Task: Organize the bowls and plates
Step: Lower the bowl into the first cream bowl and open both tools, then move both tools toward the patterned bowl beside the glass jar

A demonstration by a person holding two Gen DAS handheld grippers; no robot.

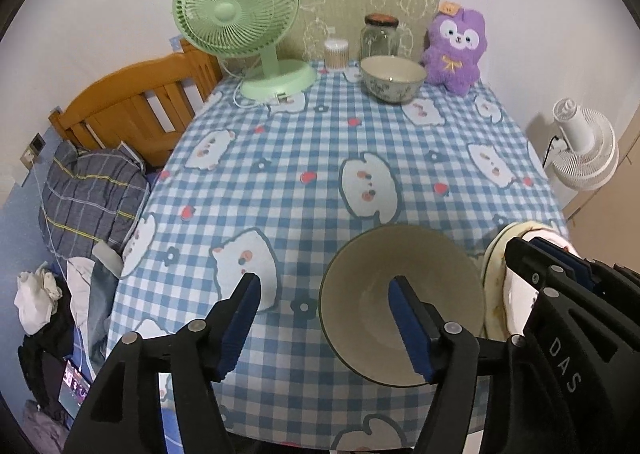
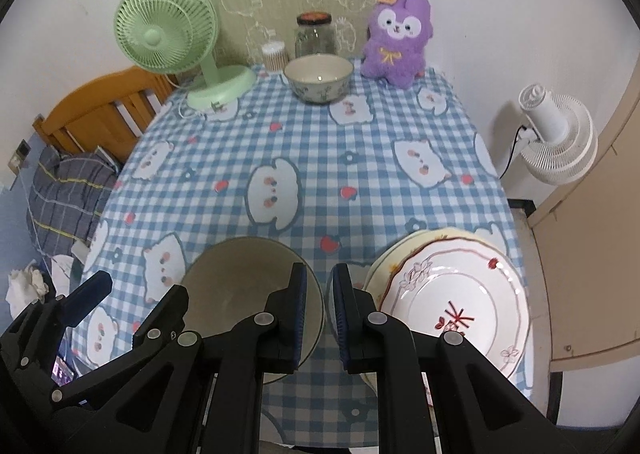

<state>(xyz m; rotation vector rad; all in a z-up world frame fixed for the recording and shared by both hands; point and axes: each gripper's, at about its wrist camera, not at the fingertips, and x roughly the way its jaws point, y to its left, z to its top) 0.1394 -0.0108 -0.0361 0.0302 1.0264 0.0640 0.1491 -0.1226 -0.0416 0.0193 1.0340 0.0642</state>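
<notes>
**A:** What have you got, left to right?

**B:** On my left, the green desk fan [image 1: 236,20] stands at the far edge of the checked tablecloth [image 1: 304,158]. My left gripper [image 1: 324,294] hangs over the near side with its jaws wide and nothing between the pads; one finger is over bare cloth, the other over the hollow of the plain bowl [image 1: 400,302]. That bowl sits upright on the cloth, near the front edge.

**A:** And further right?

**B:** My right gripper [image 2: 318,294] has its jaws drawn narrow, nearly together, holding nothing. It hovers between the plain bowl [image 2: 240,274] and the stack of plates [image 2: 452,294], which lies at the table's near right corner with the flower-patterned plate on top. Far back, a patterned bowl [image 2: 319,78] stands in front of a glass jar [image 2: 315,34], beside the purple plush toy [image 2: 396,38].

**A:** What worries you?

**B:** The plates. They look to reach right up to the table's edge, so a nudge from my right finger could tip them off. And if I go for the plain bowl's rim with jaws this wide, one pad could push the bowl toward the plates instead of gripping. The two grippers are also close together; they could knock each other.
</notes>
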